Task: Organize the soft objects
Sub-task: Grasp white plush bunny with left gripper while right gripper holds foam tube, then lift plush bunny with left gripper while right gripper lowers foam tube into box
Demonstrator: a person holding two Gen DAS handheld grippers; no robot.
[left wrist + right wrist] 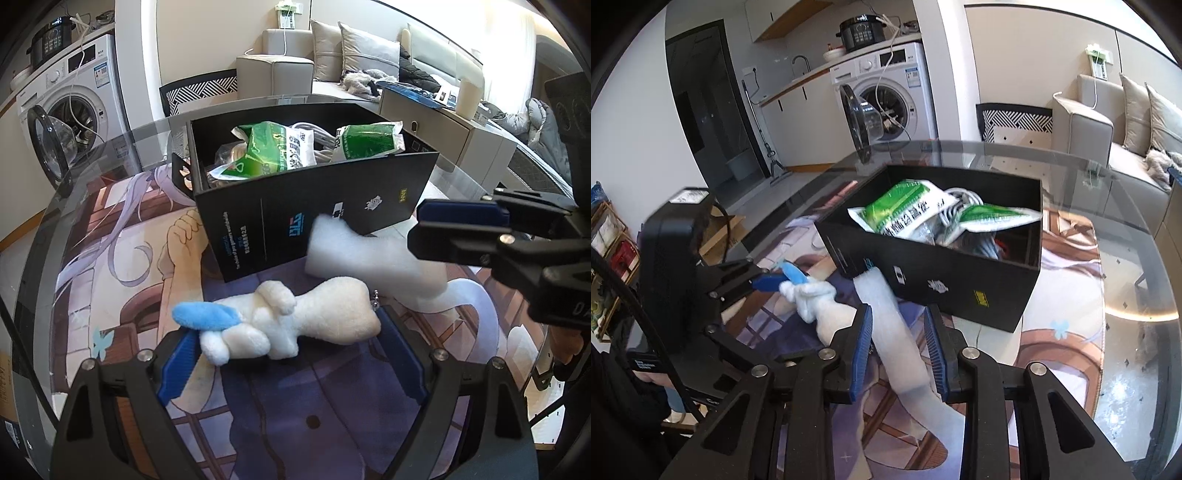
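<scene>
The left gripper (291,354) is spread wide, its blue pads flanking a white plush toy (295,321) with a blue ear that lies on the printed mat (122,295). The right gripper (899,343) is also open, its fingers straddling a white foam strip (905,347) without squeezing it. Just ahead of both grippers stands a black box (960,284) holding green-and-white packets (905,206).

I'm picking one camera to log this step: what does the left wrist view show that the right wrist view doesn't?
Only left: the whole plush toy between the open left gripper, and a sofa with pillows.
Only right: foam strip between the open right gripper, and a dark doorway.
Both: black box with green packets, washing machine.
</scene>
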